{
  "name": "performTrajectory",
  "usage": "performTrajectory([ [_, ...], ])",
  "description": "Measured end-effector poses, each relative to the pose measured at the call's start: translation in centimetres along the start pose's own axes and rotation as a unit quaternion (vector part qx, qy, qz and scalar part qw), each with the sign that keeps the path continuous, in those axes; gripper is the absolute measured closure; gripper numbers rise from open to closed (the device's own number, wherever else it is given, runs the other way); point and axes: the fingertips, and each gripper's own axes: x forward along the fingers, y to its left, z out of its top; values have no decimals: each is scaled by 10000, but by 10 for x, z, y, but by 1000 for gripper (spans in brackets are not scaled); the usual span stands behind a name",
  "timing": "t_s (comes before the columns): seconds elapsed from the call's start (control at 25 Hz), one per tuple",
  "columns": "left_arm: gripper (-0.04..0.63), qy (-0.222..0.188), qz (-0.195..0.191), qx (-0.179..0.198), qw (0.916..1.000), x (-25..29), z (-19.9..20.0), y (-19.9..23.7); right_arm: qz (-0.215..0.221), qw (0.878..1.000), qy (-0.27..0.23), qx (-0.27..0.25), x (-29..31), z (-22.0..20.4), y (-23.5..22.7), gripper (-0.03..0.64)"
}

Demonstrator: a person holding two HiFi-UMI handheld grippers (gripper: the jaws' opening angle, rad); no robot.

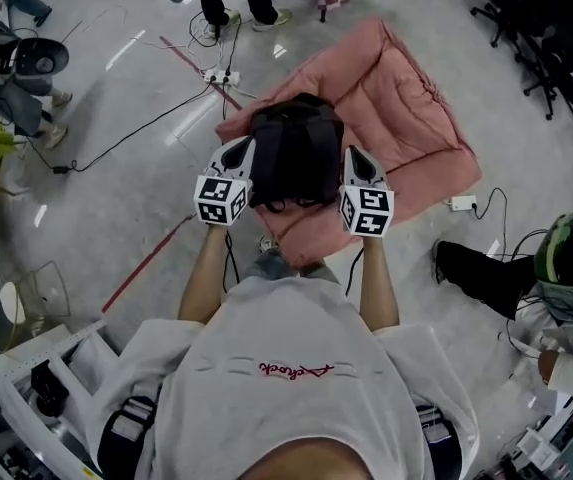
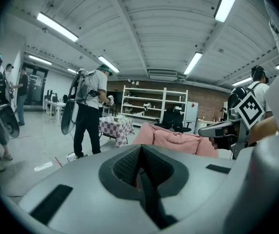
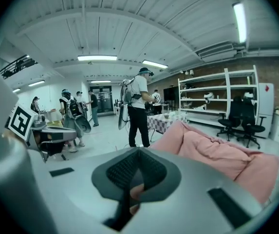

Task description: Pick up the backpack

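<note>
**Backpack pickup: both claws shut, bag sandwiched between them?**

Starting big: the grey floor [image 1: 116, 168] has a pink cushion [image 1: 406, 118] lying flat on it. I'd guess it's there as a soft spot so the bag doesn't get scuffed. The black backpack [image 1: 296, 148] is over the end of the cushion nearest the person, which puts it right in front of their arms with no stretching needed.

Now the claws. The left claw [image 2: 140, 149] is fully closed, pads together, and its own camera shows nothing pinched in it. Same for the right claw [image 3: 138, 152]: closed tight, with something pinkish showing through the gap lower down, can't say what.

From the head camera they sit one on each side of the backpack, right up against it and about level with each other. My read is that closed claws work like two paddles pressing the bag from both sides, not pinching a strap. I can't tell if the bag hangs between them or rests on the cushion, and a thin strap caught out of sight isn't ruled out.

Small stuff: a power strip [image 1: 218, 75] and cables [image 1: 136, 133] lie on the floor off the cushion's left side, apart from the bag.
</note>
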Motion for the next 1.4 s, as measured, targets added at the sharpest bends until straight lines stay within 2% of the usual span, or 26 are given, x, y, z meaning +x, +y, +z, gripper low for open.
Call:
performTrajectory([
  [0.32,586,152,240,-135,9995,22,-14,10,233,9995,203,10,36,-9,-16,597],
  [0.48,586,362,290,-233,9987,32,-35,15,304,9986,423,22,52,-26,-20,597],
  [0.72,586,743,367,-504,9953,31,-86,19,395,9942,990,154,59,-84,-16,597],
  [1.04,586,1190,476,-857,9880,22,-173,19,574,9822,1767,288,56,-187,3,597],
  [1.4,586,1397,518,-991,9839,15,-245,12,764,9725,2176,322,50,-267,14,598],
])
